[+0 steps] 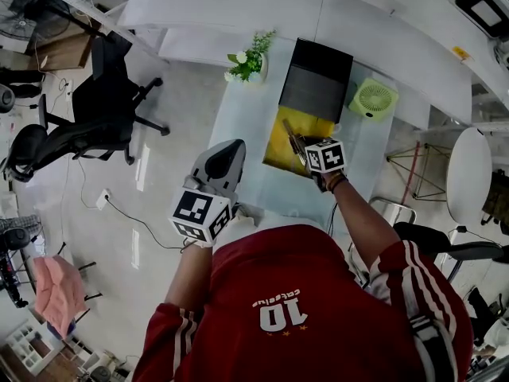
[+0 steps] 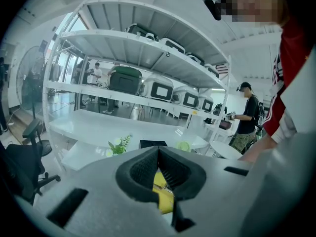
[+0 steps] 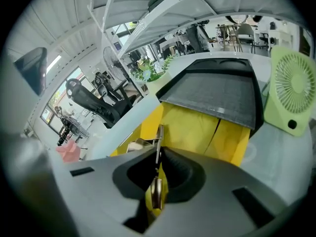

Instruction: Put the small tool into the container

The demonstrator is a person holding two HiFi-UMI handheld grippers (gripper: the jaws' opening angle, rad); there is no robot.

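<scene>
1. Where the right gripper [image 3: 158, 154] is viewed along its own jaws, its 2 jaws are seen pressed onto the small tool [image 3: 159, 135], a thin metal strip held upright between the dark pads, with its upper end rising above them.
2. The tool is held over the near part of the yellow container [image 3: 229, 137]. Whether it touches the container cannot be told.
3. The container's black lid [image 3: 217, 90] is swung open and tilted back on the far side.
4. A green fan [image 3: 291, 93] is set just beside the container, to its right.
5. The left gripper [image 2: 158, 153] is held near the person's body, well apart from the container and aimed towards the shelves. Its 2 jaws are brought together with nothing between them, and only a bit of yellow is seen through the gap below the pads.
6. In the head view, a small potted plant [image 1: 248, 58] is placed at the far left of the pale table [image 1: 246, 126], beside the lid.
</scene>
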